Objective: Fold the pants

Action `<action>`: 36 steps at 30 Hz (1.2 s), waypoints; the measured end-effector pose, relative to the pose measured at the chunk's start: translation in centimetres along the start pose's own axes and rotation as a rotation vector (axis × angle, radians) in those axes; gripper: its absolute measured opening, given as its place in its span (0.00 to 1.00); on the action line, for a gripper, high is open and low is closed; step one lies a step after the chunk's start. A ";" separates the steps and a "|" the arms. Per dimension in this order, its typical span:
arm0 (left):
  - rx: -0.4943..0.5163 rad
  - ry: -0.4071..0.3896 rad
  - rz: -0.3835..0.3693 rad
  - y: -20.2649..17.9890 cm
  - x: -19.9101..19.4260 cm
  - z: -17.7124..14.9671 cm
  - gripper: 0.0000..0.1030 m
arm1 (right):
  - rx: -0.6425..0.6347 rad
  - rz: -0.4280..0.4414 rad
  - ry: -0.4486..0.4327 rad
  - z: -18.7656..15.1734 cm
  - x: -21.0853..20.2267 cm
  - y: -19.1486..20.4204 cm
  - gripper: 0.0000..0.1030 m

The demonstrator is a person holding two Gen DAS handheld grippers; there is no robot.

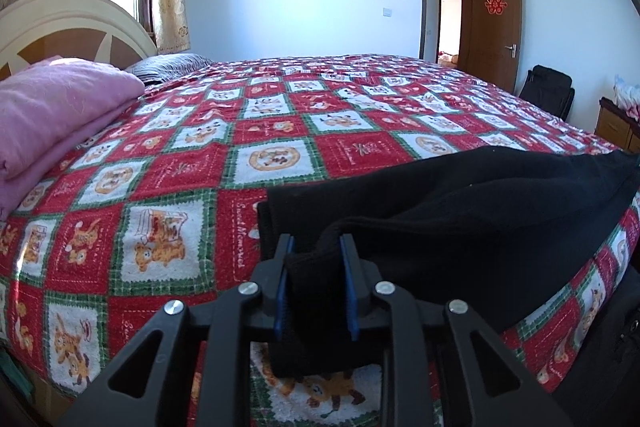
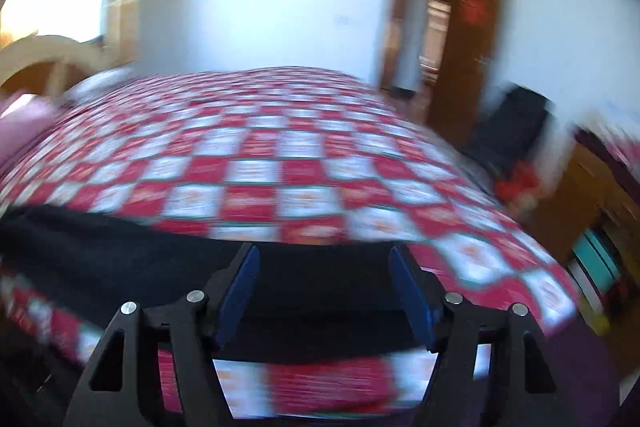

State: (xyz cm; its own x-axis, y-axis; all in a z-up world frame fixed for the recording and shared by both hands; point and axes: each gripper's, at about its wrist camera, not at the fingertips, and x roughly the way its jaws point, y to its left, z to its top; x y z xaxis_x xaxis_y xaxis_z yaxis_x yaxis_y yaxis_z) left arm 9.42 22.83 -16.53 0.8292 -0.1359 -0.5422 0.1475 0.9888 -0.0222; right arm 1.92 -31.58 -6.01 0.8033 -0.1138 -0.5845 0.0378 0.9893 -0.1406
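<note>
The black pants [image 1: 460, 215] lie along the near edge of the bed with the red, white and green checked cover [image 1: 260, 131]. My left gripper [image 1: 316, 247] is shut on a bunched end of the pants, with cloth filling the gap between the blue pads. In the blurred right wrist view the pants [image 2: 120, 259] stretch from the left across the bed edge and run under my right gripper [image 2: 324, 255]. Its blue pads [image 2: 240, 287] stand wide apart, with black cloth lying between them.
A folded pink blanket [image 1: 52, 115] lies at the head of the bed by the cream headboard [image 1: 76, 23]. An open brown door [image 1: 492, 23] and a black bag [image 1: 548, 87] are at the far right. A wooden cabinet [image 2: 592, 195] stands beside the bed.
</note>
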 end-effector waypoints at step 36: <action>0.250 -0.049 0.108 -0.7 -1.7 -1.7 0.50 | -0.703 0.266 0.170 -5.8 8.8 25.0 0.08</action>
State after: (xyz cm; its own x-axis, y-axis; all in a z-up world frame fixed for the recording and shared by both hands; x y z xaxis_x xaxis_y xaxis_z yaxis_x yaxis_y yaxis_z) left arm 6.97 22.48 -17.03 0.8713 -0.0396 -0.4892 0.1806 0.9526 0.2446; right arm 6.54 -8.33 -19.31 0.6283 0.0511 -0.7763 -0.5758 0.7016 -0.4198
